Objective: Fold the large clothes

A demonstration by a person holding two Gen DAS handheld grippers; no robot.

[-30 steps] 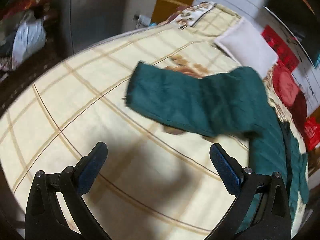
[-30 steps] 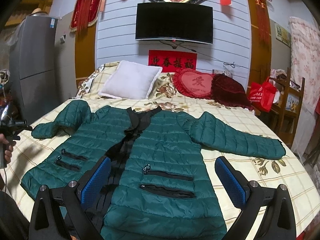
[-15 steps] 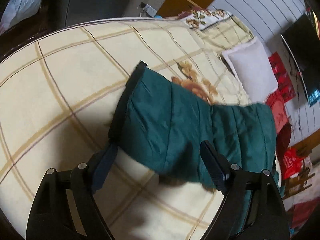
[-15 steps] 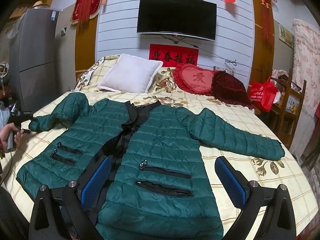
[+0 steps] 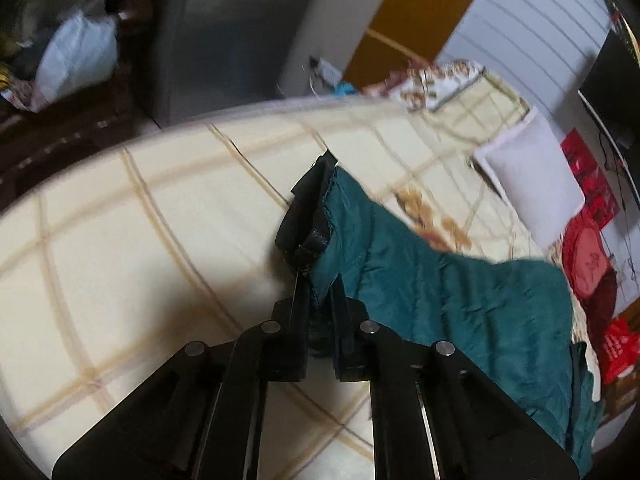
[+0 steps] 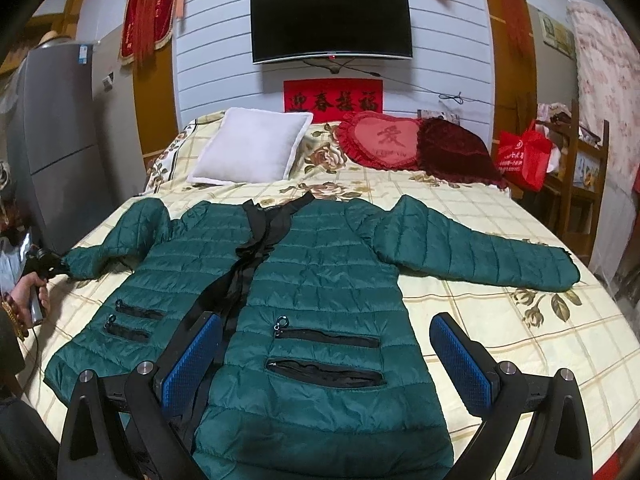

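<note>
So the green puffer jacket (image 6: 304,288) is lying face up and spread flat on the bed (image 6: 560,344), filling the middle of the right wrist frame, both sleeves stretched out to the sides. Looks like the very first fold is getting going: the left tool (image 5: 318,280) is clamping down on the black cuff (image 5: 306,216) of the sleeve (image 5: 440,288), fabric bunching up between its closed fingers. The right tool (image 6: 324,348) is sitting wide open at the bottom of its frame, blue pads (image 6: 192,352) hovering over the jacket hem, gripping nothing.

My guess for the next move: that sleeve needs carrying across toward the jacket's chest and laying flat on it, and the right one probably has to do the same with the far sleeve (image 6: 480,252) out at mid right.

The view difference is handy here. The left wrist cam is showing the pinch on the cuff up close, but the shot's blurry and most of the jacket is cut off. The right wrist cam is giving the whole layout, pockets, black front strip (image 6: 248,260), pillows (image 6: 252,148) up top, and you can spot the hand (image 6: 32,296) holding the left tool at the far left edge.
</note>
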